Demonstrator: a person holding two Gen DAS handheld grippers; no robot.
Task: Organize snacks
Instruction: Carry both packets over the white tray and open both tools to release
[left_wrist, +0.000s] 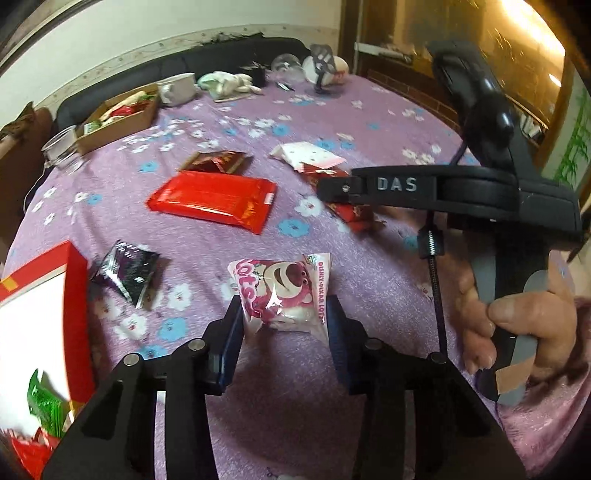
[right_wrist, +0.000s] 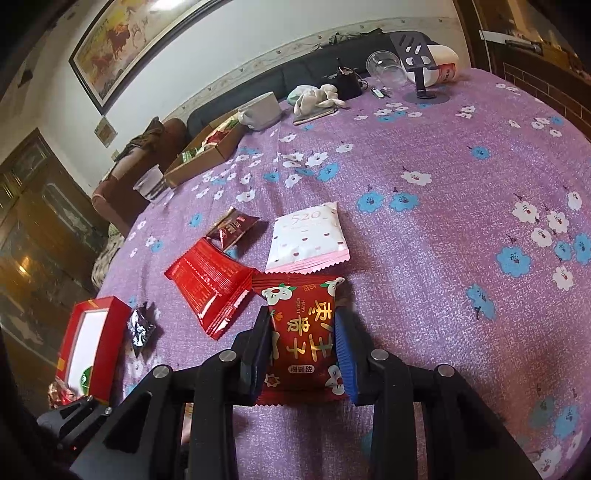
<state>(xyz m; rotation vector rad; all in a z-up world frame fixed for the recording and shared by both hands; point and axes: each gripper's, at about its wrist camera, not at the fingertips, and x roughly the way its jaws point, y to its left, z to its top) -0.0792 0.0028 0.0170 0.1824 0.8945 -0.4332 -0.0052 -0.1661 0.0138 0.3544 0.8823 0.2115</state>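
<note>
In the left wrist view a pink-and-white bear snack packet (left_wrist: 284, 291) sits between the fingers of my left gripper (left_wrist: 284, 306). Both pads press its sides and its lower end is crumpled. My right gripper (right_wrist: 303, 317) is shut on a red packet with white flowers (right_wrist: 303, 339), held just above the purple flowered tablecloth (right_wrist: 424, 258). From the left wrist the right gripper (left_wrist: 332, 192) shows at the right, with that red packet (left_wrist: 351, 212) partly hidden under it and a hand (left_wrist: 517, 325) on its handle.
Loose on the cloth lie a big red packet (right_wrist: 210, 280), a dark red one (right_wrist: 232, 227), a white-pink one (right_wrist: 308, 236) and a black one (right_wrist: 140, 328). A red box (right_wrist: 107, 332) stands at the left edge. A cardboard box (right_wrist: 207, 155), cup (right_wrist: 153, 184), bowl (right_wrist: 262, 109) and phone stand (right_wrist: 421, 74) line the far side.
</note>
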